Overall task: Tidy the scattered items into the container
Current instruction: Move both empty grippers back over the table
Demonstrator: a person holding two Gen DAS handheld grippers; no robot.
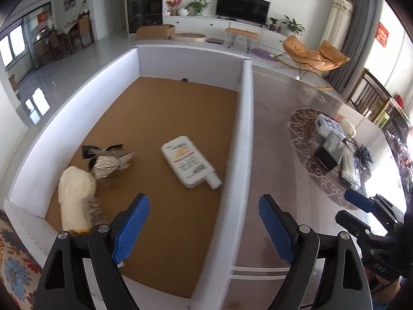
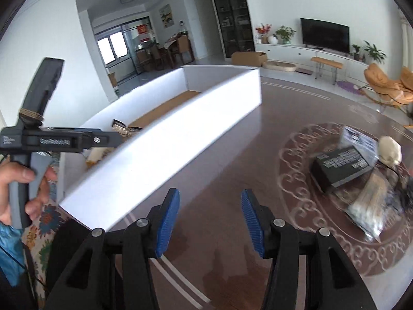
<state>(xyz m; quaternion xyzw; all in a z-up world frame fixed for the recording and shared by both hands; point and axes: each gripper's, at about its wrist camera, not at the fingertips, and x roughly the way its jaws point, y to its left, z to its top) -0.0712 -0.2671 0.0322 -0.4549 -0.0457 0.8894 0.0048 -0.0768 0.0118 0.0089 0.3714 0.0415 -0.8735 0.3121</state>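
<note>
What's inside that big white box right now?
Inside the white box, on its brown floor: a white bottle lying flat, a cream mitten-like thing and a crinkled silver packet. The near corner is hidden by the left gripper.

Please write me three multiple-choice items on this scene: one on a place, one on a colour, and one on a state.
1. Where does the white bottle lie?
A. inside the white container
B. on the glass table
C. in the left gripper

2. What colour are the pads on the fingers of the right gripper?
A. red
B. blue
C. green

3. How does the right gripper stand?
A. shut on the black box
B. shut and empty
C. open and empty

Answers:
1. A, it rests flat on the container's brown floor.
2. B, both ribbed pads are blue.
3. C, bare table shows between its parted fingers.
</note>
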